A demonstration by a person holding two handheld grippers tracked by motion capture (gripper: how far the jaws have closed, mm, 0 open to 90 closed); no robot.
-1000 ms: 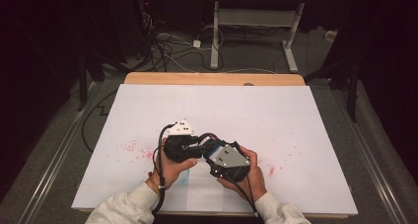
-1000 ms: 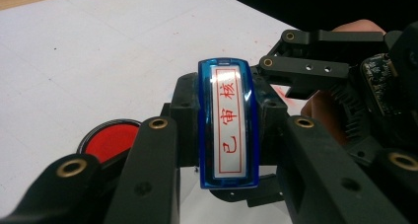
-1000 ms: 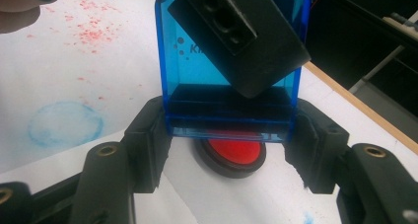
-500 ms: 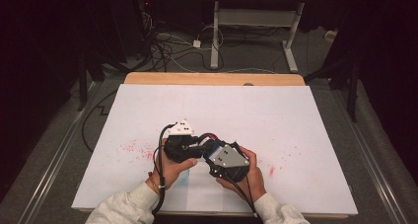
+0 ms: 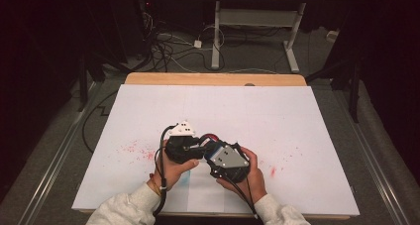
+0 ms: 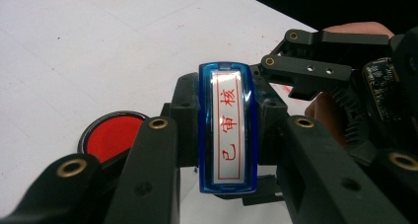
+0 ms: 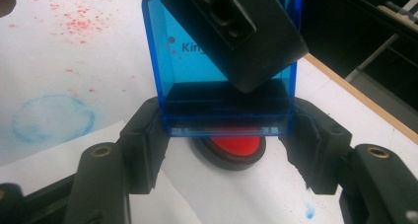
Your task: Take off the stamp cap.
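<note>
**Blue stamp clamped in my left gripper, right jaws easing off over the ink pad**

I have the blue stamp (image 6: 227,130) just above the white sheet (image 5: 247,116), toward the six o'clock edge of the table in the high view and a little left of centre; the round red ink pad (image 7: 231,147) lies on the sheet directly beneath it, and in the left gripper view it shows at about eight o'clock from the stamp. My left gripper (image 5: 200,146) is clamped on the stamp's broad flat faces, with the labelled end cap turned toward its camera. My right gripper (image 5: 213,153) has just been opening its jaws; the stamp's lower end sits between them and the pads lie close against its narrow edges, but I cannot tell whether they press or only flank it.

I judge the stamp light and stiff; the clear plastic shell looks smooth and glossy, so it may slip or twist under a loose pinch, and squeezing hard could crack it. The broad faces, mid-body, are the place to hold; the inked foot should stay clear of the pads. Red speckles (image 5: 133,148) at nine o'clock of the grippers and a pale blue ring (image 7: 52,118) suggest ink transfers readily.
</note>
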